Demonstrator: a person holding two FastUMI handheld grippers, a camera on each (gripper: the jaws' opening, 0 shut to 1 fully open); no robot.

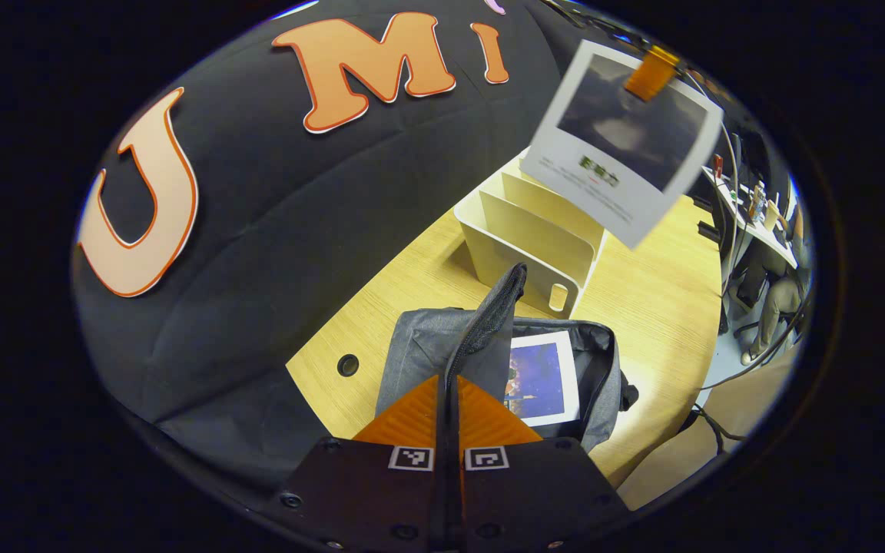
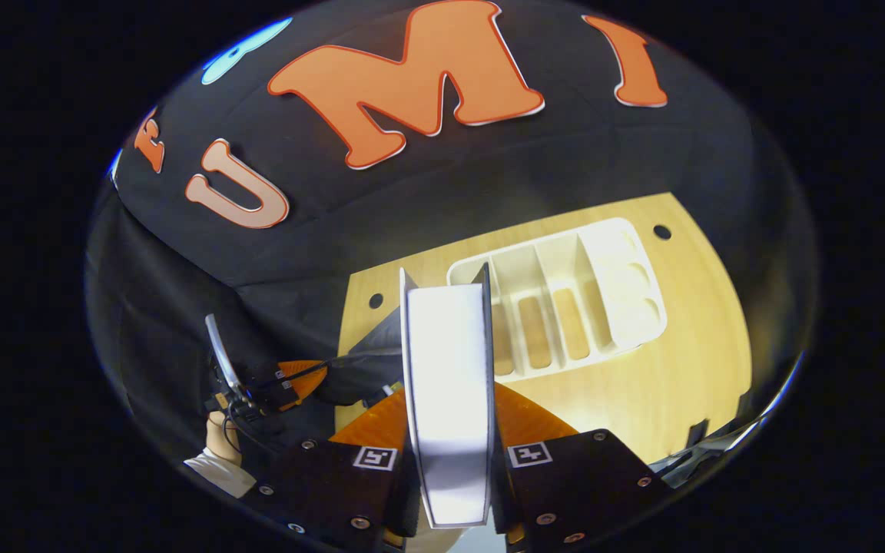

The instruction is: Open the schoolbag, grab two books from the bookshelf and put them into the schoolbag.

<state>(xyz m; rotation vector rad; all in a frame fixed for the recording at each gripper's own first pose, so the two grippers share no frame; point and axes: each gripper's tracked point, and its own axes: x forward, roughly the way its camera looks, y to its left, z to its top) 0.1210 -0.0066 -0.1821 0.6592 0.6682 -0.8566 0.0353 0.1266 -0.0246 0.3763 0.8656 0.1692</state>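
The grey schoolbag lies open on the wooden table. My left gripper is shut on the bag's raised flap and holds it up. Inside the bag lies a book with a blue cover. A second book, white with a dark picture, hangs in the air above the bookshelf, pinched by the right gripper's finger. In the right gripper view this book stands edge-on between the fingers of my right gripper, above the bag. The left gripper holds the flap at lower left.
The white bookshelf with upright dividers stands behind the bag, and its slots hold no books. A round cable hole sits in the table left of the bag. A hand and white sleeve hold the left gripper. Desks and a seated person are far right.
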